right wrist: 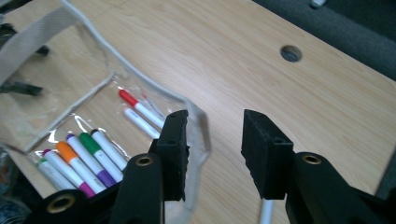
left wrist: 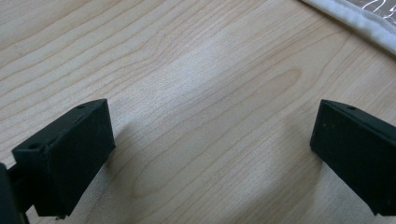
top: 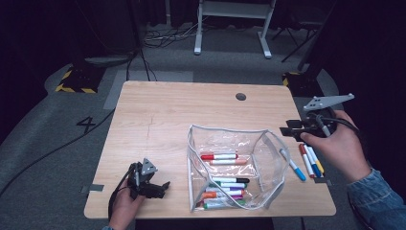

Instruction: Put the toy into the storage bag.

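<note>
the clear plastic pouch with a grey fabric edge (top: 230, 167) stands open on the light wooden table (top: 158, 120), near its front edge, and holds markers with red, orange, green, purple and black caps (top: 225, 184). more markers (top: 309, 160) lie just right of it. the right gripper (top: 293, 130) hangs above them, jaws apart and empty. the left gripper (top: 160, 188) rests left of the pouch, jaws wide apart.
</note>
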A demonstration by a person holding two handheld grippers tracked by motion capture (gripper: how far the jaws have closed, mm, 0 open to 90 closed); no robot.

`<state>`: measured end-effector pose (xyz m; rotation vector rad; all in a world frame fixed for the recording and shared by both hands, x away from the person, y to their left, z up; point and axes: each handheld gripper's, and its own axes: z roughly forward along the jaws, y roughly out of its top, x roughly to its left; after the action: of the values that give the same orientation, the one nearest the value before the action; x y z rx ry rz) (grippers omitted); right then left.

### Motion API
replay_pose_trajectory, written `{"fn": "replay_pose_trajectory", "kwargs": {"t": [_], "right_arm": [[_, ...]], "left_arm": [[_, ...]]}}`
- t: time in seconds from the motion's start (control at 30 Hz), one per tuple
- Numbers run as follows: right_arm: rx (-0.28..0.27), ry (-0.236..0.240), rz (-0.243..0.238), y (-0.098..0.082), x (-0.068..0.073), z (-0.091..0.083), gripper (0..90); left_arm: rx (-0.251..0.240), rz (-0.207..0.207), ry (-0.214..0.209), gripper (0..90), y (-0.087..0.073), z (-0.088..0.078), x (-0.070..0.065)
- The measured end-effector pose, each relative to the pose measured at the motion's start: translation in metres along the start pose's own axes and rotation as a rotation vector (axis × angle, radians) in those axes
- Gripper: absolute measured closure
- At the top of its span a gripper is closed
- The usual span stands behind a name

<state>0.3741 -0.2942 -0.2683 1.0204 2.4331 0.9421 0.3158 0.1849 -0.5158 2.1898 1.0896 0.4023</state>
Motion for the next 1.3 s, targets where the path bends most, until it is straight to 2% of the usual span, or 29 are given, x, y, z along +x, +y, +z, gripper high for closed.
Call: {"fn": "replay_pose_trajectory", "kwargs": {"t": [0.03, 0.07, 0.2, 0.4, 0.67, 0.7, 0.73, 0.83, 1.0, 1.13, 1.3], "right_arm": [[0.003, -0.020, 0.037, -0.008, -0.010, 0.001, 61.5], [0.003, -0.020, 0.037, -0.008, -0.010, 0.001, 61.5], [0.036, -0.044, 0.101, -0.026, -0.030, 0.011, 60.8], [0.119, -0.048, 0.189, -0.059, -0.052, 0.044, 59.8], [0.221, -0.049, 0.267, -0.107, -0.069, 0.085, 60.2], [0.241, -0.043, 0.295, -0.119, -0.072, 0.092, 60.2], [0.241, -0.043, 0.295, -0.119, -0.072, 0.092, 60.2], [0.285, -0.043, 0.317, -0.140, -0.077, 0.105, 60.7], [0.317, -0.038, 0.332, -0.154, -0.079, 0.115, 64.7], [0.325, -0.030, 0.333, -0.160, -0.079, 0.122, 67.8], [0.369, -0.038, 0.342, -0.165, -0.078, 0.130, 76.0]], "left_arm": [[0.000, 0.000, 0.000, 0.0, 0.000, 0.000, 0.000], [0.000, 0.000, 0.000, 0.0, 0.000, 0.000, 0.000], [0.000, -0.001, 0.000, 0.0, 0.000, 0.000, 0.000], [0.003, -0.011, -0.010, 0.1, 0.000, 0.000, 0.000], [0.000, -0.005, -0.002, 0.1, 0.000, 0.000, 0.000], [0.002, -0.010, -0.009, 0.1, 0.000, 0.000, 0.000], [0.000, -0.005, -0.002, 0.1, 0.000, 0.000, 0.000], [0.002, -0.010, -0.009, 0.1, 0.000, 0.000, 0.000], [0.000, -0.005, -0.002, 0.1, 0.000, 0.000, 0.000], [0.003, -0.011, -0.009, 0.1, 0.000, 0.000, 0.000], [0.003, -0.011, -0.009, 0.1, 0.000, 0.000, 0.000]]}}
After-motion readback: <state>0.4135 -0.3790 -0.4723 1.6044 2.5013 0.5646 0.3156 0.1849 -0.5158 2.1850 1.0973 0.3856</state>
